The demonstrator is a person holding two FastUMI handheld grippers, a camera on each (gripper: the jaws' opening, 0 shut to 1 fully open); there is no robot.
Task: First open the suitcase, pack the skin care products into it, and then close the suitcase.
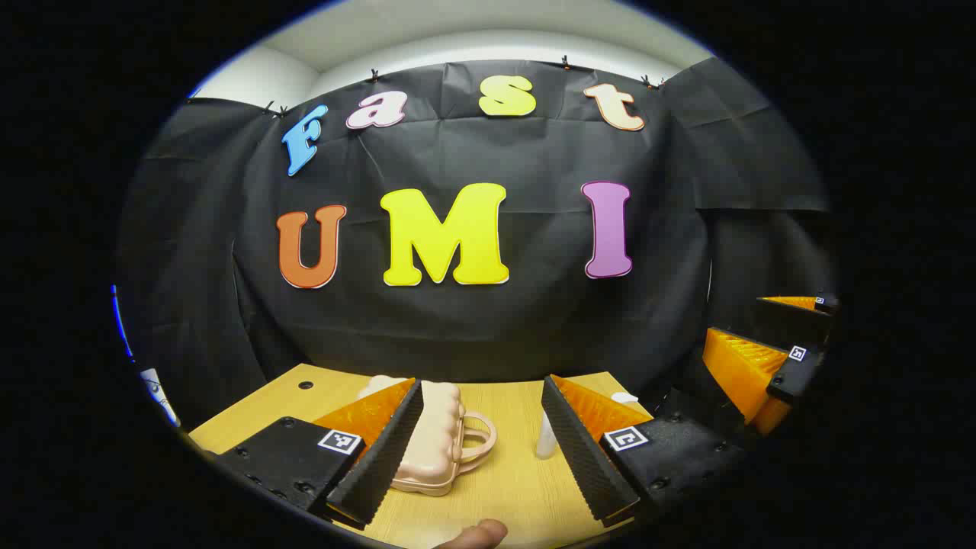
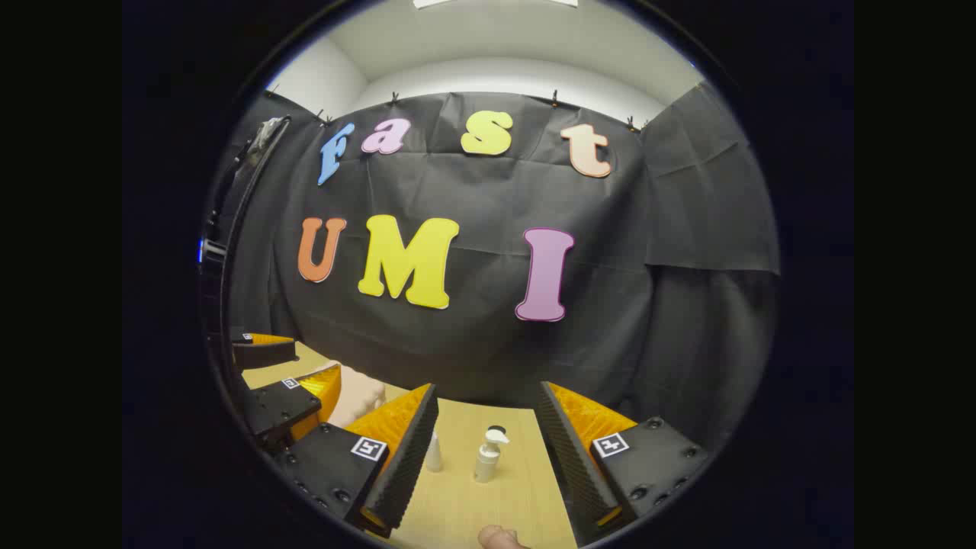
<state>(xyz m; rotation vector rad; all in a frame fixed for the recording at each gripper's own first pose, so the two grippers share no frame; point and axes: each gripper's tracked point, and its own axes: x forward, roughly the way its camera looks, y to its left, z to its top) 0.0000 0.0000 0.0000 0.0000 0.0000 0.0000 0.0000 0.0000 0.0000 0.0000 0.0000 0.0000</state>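
Left gripper view: left gripper (image 1: pixel 480 457) spread wide, holding nothing, hovering above a light wooden tabletop (image 1: pixel 511 488). Between its 2 fingers, hard against the left one — a small peach-pink plastic suitcase (image 1: pixel 438 446), shut, lying flat, loop handle facing the gap. Near the right finger, a slim translucent bottle (image 1: pixel 546 438) upright, partly hidden behind that finger; beyond it a white cap (image 1: pixel 624 397) peeking over the same finger. Far right, well apart, the right gripper (image 1: pixel 770 347).

Right gripper view: right gripper (image 2: pixel 488 457) also spread wide and empty. Ahead between the fingers, a white pump bottle (image 2: pixel 488 454) upright; just left of it, beside the left finger, a small clear bottle (image 2: pixel 434 451). Off to the left, the other gripper and a bit of the suitcase behind it.
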